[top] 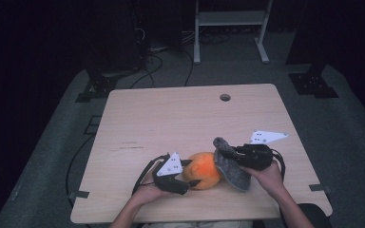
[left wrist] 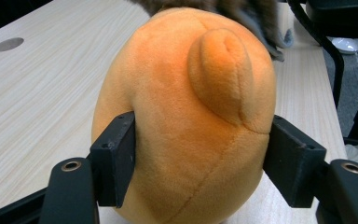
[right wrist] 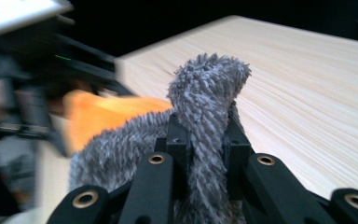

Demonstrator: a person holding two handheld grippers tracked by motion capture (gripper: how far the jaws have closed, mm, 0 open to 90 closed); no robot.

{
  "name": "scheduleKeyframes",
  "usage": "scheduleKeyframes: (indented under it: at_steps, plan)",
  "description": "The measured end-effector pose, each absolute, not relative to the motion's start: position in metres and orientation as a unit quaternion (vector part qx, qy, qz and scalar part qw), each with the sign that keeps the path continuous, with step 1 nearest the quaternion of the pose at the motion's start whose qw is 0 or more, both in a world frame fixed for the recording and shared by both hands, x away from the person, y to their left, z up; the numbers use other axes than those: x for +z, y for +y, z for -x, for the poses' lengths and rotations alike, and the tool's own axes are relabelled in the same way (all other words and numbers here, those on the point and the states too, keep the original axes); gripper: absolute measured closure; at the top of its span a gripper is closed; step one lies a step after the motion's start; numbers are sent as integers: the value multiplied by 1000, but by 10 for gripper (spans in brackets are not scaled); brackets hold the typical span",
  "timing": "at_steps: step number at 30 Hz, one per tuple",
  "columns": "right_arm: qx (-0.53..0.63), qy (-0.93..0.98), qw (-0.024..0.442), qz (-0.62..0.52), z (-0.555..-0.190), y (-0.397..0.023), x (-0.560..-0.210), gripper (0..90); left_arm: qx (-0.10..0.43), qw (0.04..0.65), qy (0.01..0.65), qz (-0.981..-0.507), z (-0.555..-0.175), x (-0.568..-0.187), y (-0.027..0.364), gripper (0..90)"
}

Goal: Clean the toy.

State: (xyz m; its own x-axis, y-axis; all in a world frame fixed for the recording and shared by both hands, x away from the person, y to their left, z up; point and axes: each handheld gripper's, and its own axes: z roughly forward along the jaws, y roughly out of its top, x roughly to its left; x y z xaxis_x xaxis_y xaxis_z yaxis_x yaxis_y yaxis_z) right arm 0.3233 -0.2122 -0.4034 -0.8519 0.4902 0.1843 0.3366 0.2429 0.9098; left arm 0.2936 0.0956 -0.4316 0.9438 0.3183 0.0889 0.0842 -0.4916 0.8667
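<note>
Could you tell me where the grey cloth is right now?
In the high view, the grey cloth is near the table's front edge, pinched in the right gripper, touching the orange plush.

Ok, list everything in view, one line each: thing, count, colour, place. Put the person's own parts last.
Plush toy: one, orange, on the near middle of the table, between the left gripper's jaws.
Fuzzy cloth: one, grey, against the plush toy's right side, pinched in the right gripper.
Table: one, light wood, centre of the high view.
Cable hole: one, round, near the table's far edge.
Frame legs: one set, white, on the floor beyond the table.
Floor cables: several, black, beyond the table's far left.
Left gripper: one, black with grey plate, pads pressed on the plush toy's sides.
Right gripper: one, black with grey plate, shut on the fuzzy cloth.
Forearms: two, entering from the bottom edge.
</note>
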Motion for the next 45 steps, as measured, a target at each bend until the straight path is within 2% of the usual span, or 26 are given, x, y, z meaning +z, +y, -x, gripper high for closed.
scheduleKeyframes:
  at_steps: [3,11,15,21,28,32,34,38,40,43,45]
  plan:
    - [551,797,71,-239,-319,-202,-401,770,119,488,124,-856,-296,-430,98,308]
    - [547,782,60,-293,-333,-221,-414,770,105,499,145,-848,-302,-430,108,326]
    - [587,766,51,-256,-325,-208,-402,770,110,495,136,-851,-300,-429,103,328]
    - [533,793,75,-287,-333,-209,-413,769,112,503,154,-843,-303,-423,106,346]
    - [577,780,57,-234,-319,-194,-402,763,110,504,159,-842,-304,-421,105,374]
    - [566,783,59,-252,-322,-190,-406,768,102,502,171,-842,-306,-421,104,365]
    - [574,781,58,-240,-317,-186,-401,768,95,503,175,-841,-307,-423,100,328]
    - [572,788,55,-219,-313,-177,-401,767,73,496,185,-845,-311,-426,96,147]
    - [573,786,54,-227,-314,-178,-401,767,82,495,190,-844,-311,-427,96,160]
    - [574,791,64,-203,-307,-172,-397,767,106,495,187,-842,-307,-425,93,284]
    - [581,794,63,-168,-296,-161,-391,766,117,489,179,-846,-303,-423,88,335]
